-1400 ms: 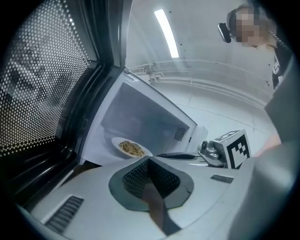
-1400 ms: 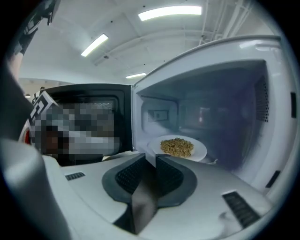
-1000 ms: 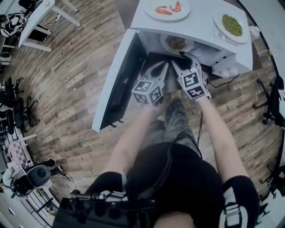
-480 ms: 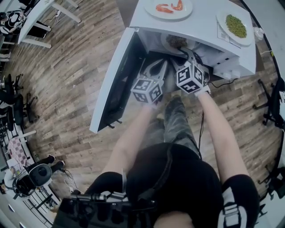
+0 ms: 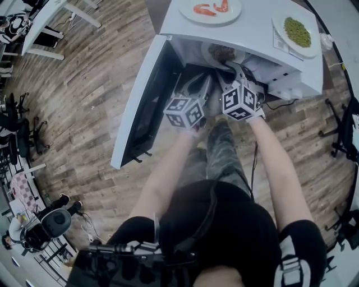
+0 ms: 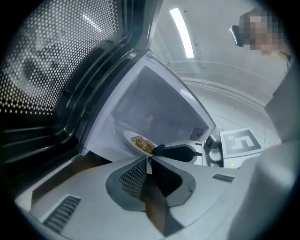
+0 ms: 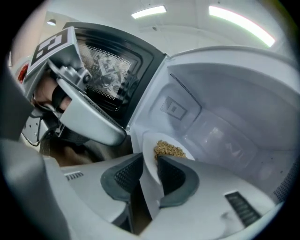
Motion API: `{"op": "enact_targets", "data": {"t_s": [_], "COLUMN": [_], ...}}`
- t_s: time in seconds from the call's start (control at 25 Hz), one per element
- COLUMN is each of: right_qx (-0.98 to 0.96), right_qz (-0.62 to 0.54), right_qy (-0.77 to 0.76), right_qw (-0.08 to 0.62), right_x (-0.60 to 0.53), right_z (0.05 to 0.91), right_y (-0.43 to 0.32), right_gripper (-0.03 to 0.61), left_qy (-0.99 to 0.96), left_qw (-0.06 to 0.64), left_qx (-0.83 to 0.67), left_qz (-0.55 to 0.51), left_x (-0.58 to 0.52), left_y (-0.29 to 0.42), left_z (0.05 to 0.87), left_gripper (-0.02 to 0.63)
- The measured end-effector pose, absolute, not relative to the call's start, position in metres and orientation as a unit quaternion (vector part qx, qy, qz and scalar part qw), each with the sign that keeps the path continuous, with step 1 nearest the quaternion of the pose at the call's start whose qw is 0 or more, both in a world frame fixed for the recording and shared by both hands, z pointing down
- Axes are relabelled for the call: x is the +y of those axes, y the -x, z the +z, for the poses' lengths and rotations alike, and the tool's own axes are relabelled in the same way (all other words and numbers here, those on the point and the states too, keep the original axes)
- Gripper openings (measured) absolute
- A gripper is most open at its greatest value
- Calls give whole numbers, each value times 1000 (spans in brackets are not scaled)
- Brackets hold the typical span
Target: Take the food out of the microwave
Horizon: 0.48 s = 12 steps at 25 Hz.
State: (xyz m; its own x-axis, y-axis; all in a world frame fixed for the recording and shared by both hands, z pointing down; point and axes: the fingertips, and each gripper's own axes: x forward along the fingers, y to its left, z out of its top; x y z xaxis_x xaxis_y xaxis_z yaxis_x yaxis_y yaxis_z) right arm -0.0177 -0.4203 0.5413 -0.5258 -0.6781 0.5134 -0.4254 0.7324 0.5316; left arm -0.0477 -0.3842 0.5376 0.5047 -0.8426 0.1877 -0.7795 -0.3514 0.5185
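A white plate of brownish grain food [image 5: 221, 53] sits inside the open white microwave [image 5: 252, 35]. My right gripper [image 5: 231, 63] reaches into the cavity. In the right gripper view its jaws are closing round the plate's [image 7: 166, 150] near rim, which stands between the pads of the right gripper [image 7: 149, 171] with a thin gap on one side. My left gripper [image 5: 201, 85] hangs lower, in front of the opening, shut and empty [image 6: 149, 161]. From the left gripper view the plate [image 6: 140, 143] shows with a right finger [image 6: 176, 151] at its edge.
The microwave door [image 5: 140, 106] is swung open to the left. On top of the microwave stand a plate of shrimp [image 5: 210, 9] and a plate of green peas [image 5: 295, 31]. The person's legs are right below the opening, on a wooden floor.
My right gripper has rolled and pushed slightly deeper to the plate's rim, its jaws narrowing. The left gripper has barely moved.
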Motion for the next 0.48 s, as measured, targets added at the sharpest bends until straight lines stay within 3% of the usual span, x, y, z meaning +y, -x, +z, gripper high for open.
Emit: {"op": "enact_targets", "data": {"t_s": [0.36,0.48], "right_qx": [-859,-861], "right_qz": [-175,-178], "right_qy": [-331,-328], "right_qw": [349,346], "right_x": [-408,-403], "right_z": [539,537], "right_y": [10,8], "right_gripper": [103,98], "left_qy": [-806,-797], "left_qw": [335,362], "left_qx": [-478,-467], "left_qz": [-100,-123], "left_x": [-389,-392], "left_y": [43,39], "left_z": [539,539], "left_gripper": [44,76]}}
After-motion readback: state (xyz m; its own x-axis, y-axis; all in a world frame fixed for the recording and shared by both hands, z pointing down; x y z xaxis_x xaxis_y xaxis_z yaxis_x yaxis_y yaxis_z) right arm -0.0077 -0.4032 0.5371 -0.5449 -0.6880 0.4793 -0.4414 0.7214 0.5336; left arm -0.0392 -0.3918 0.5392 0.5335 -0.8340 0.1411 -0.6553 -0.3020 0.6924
